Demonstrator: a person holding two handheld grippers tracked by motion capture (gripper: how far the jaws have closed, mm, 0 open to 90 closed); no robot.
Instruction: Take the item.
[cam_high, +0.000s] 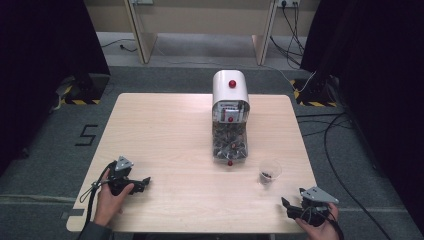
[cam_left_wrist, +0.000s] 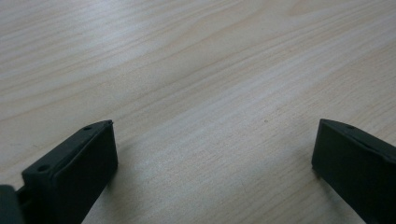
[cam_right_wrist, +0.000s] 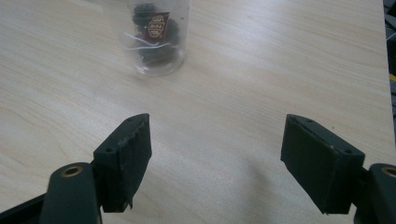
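A white dispenser (cam_high: 230, 95) with red knobs and a clear bin of dark pieces stands at the table's far middle. A clear plastic cup (cam_high: 269, 173) with a few dark wrapped pieces in it stands right of the bin's front; in the right gripper view the cup (cam_right_wrist: 156, 37) is ahead and to the left. My right gripper (cam_high: 285, 203) rests at the front right edge, jaws wide apart over bare wood, its midpoint (cam_right_wrist: 215, 154) empty. My left gripper (cam_high: 146, 180) lies at the front left, also open, nothing between its jaws (cam_left_wrist: 212, 154).
The light wooden table (cam_high: 170, 135) stands on grey carpet. Cables (cam_high: 325, 130) run across the floor to the right. Dark curtains hang on both sides, and wooden furniture legs (cam_high: 142, 40) stand beyond the table.
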